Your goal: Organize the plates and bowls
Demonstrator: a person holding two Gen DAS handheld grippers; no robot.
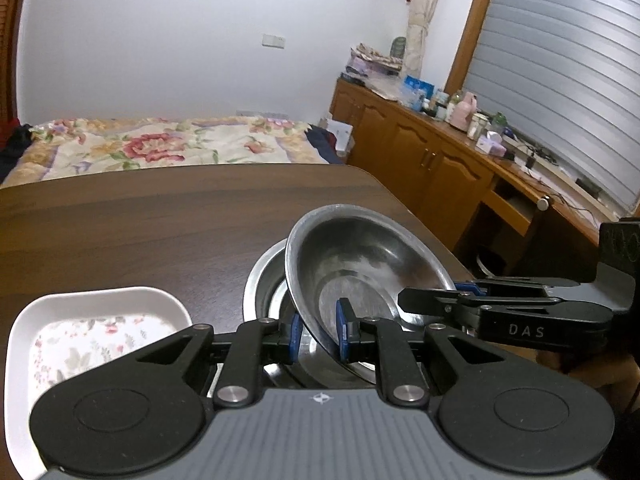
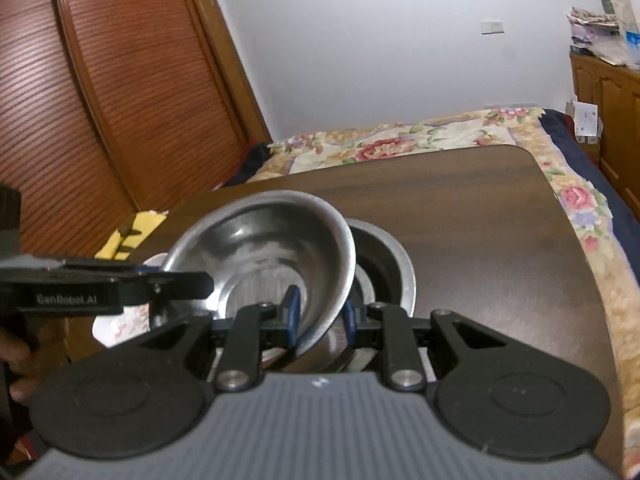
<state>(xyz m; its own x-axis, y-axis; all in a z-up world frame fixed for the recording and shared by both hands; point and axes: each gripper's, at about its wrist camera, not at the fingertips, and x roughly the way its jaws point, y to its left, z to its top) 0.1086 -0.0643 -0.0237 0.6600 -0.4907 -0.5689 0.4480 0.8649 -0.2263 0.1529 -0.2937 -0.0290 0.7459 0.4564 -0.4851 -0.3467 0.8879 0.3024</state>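
The grey ribbed body of each claw fills the foreground of its own wrist view, with black linkage arms leading forward to blue-padded fingers.

The dark wood-grain surface [image 1: 160, 220] extends ahead of both claws, and a bed with a floral cover [image 1: 160, 144] is seen beyond its far edge.

A steel bowl [image 1: 360, 264] is held tilted, its open side turned toward the cameras. The left claw [image 1: 319, 334] is closed on the near rim of this bowl: one blue pad [image 1: 342, 334] is seen against the inner wall and the other against the outer wall. The right claw [image 2: 320, 314] is closed on the rim of the same bowl in the same manner, one pad inside and one outside. In the left wrist view, the right claw is seen entering from the right and meeting the bowl's rim; in the right wrist view, the left claw enters from the left.

A second steel bowl [image 1: 262, 284] rests on the surface directly beneath the tilted one, its rim projecting to the left of the left claw and to the right of the right claw. Whether the two bowls are touching cannot be determined.

A white dish with a floral print [image 1: 92, 328] lies on the surface to the left of the left claw, just beside the lower bowl.
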